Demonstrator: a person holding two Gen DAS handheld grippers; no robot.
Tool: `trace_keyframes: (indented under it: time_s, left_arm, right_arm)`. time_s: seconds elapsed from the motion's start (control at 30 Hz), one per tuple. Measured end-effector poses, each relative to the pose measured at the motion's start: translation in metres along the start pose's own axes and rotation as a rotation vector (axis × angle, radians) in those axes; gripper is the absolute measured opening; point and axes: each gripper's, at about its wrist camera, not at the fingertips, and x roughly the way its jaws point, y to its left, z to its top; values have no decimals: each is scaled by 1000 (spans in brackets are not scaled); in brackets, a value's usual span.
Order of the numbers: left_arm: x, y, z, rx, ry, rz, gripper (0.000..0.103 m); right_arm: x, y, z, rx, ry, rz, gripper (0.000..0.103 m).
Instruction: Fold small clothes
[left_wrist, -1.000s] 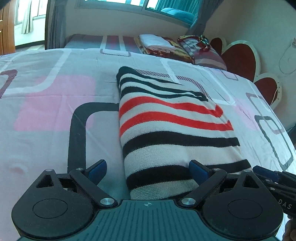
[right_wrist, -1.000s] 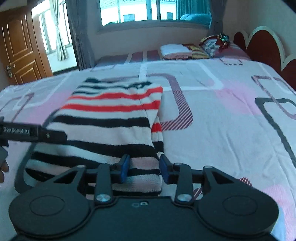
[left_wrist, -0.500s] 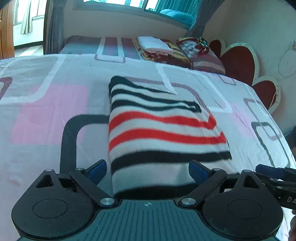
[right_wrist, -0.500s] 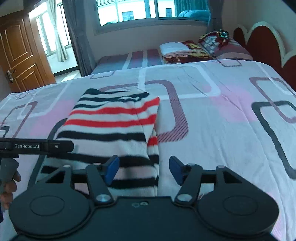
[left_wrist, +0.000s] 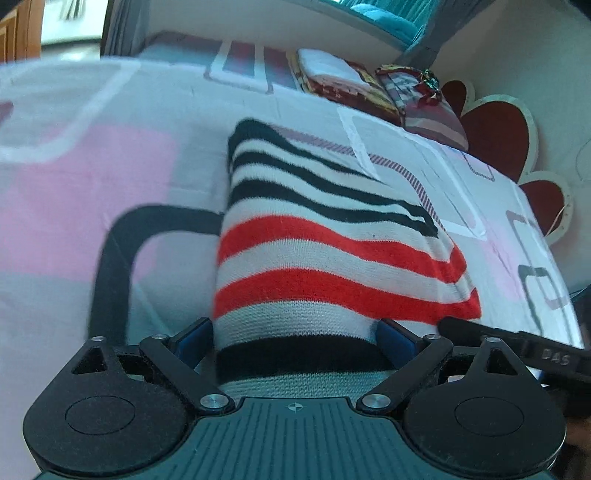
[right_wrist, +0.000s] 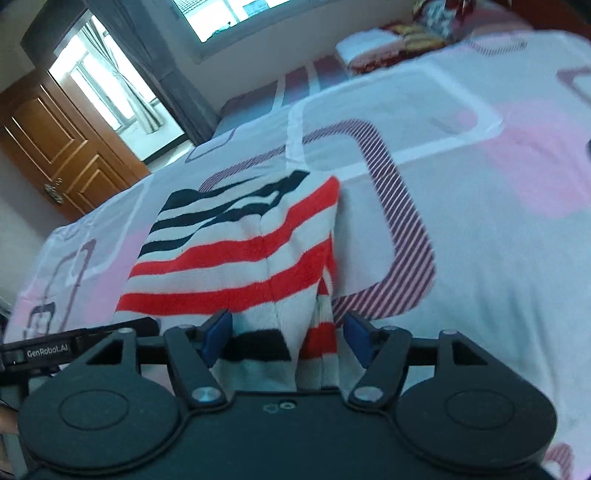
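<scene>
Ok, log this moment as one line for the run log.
step: fold striped sweater | left gripper: open, straddling near edge | right gripper: open, straddling near corner | surface: bed

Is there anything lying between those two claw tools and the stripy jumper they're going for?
Nothing visible. The striped sweater's near edge already sits between the open fingers of the left gripper and of the right gripper, on the bedspread.

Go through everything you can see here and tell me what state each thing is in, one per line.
Striped sweater: folded, near end between both grippers' fingers.
Left hand-held gripper: open, fingers straddling the near edge.
Right hand-held gripper: open, fingers around the near corner.
Bedsheet: spread flat.
Wooden door: closed.
</scene>
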Motion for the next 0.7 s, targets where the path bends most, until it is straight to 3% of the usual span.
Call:
trace_keyframes:
  time_s: [0.17, 0.27, 0.3, 0.4, 0.53, 0.6, 0.7]
  left_arm:
    - [8, -5, -3, -2, -15, -17, 93]
    - [6, -6, -4, -35, -23, -30, 75]
    - [2, -5, -4, -39, -30, -35, 69]
    - [-3, -1, -3, -48, -42, -56, 64]
    - [6, -1, -3, -45, -52, -40, 63]
    - [-3, -6, -5, -22, -73, -36, 52]
    - [-19, -10, -2, -7, -97, -56, 50]
  right_arm:
    - [15, -18, 0, 63, 10, 105, 59]
    - [18, -19, 3, 55, 15, 130, 57]
    - [18, -19, 2, 58, 19, 139, 51]
    - [13, -22, 1, 92, 18, 176, 35]
    - [17, -23, -1, 87, 10, 171, 35]
    - [19, -22, -2, 94, -1, 165, 34]
    - [5, -10, -4, 88, -37, 148, 32]
